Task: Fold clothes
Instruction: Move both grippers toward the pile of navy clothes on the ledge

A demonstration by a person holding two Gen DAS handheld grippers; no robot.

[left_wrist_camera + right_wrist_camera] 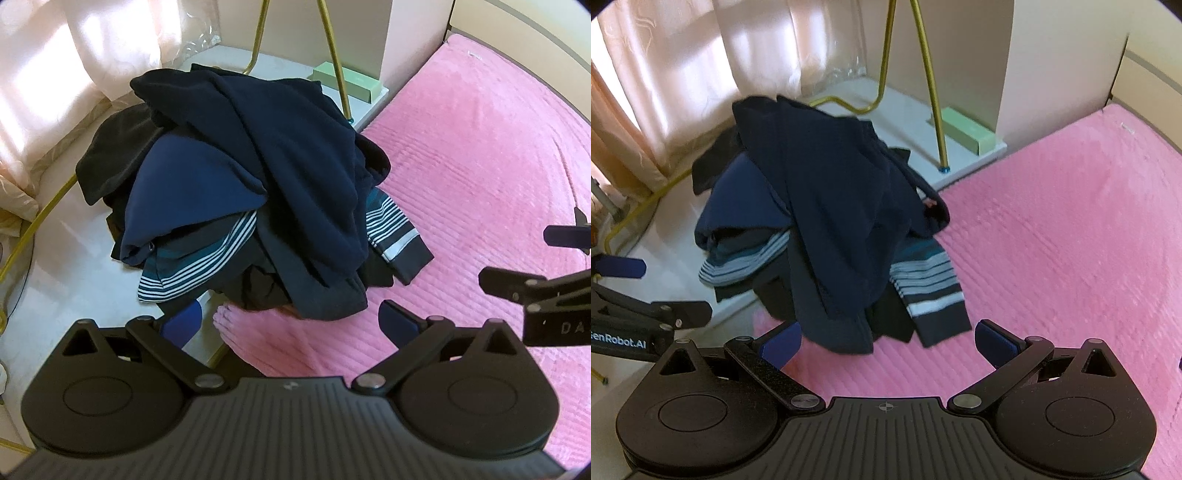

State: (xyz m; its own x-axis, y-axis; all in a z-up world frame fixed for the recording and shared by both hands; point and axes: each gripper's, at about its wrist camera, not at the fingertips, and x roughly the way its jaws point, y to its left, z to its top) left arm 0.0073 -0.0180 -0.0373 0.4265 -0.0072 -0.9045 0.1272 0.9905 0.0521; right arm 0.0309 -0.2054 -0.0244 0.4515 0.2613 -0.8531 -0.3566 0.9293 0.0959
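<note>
Both the left gripper (291, 325) and right gripper (888, 343) hover with jaws spread wide and empty, just short of the pile of dark clothes (258, 184) on the pink bedspread (461, 184).

A pink ribbed blanket (480, 166) covers the bed; beside it stands a white ledge (916, 125) with a green box (347, 83), gold metal legs (932, 92), and pale curtains (683, 74) behind

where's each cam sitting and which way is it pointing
Left wrist: on the left claw, open, facing the clothes pile at the pink bed edge; the right claw shows at right.
Right wrist: on the right claw, open, same pile; left claw shows at left.
Shared: pile, bed, gold rack legs.
</note>
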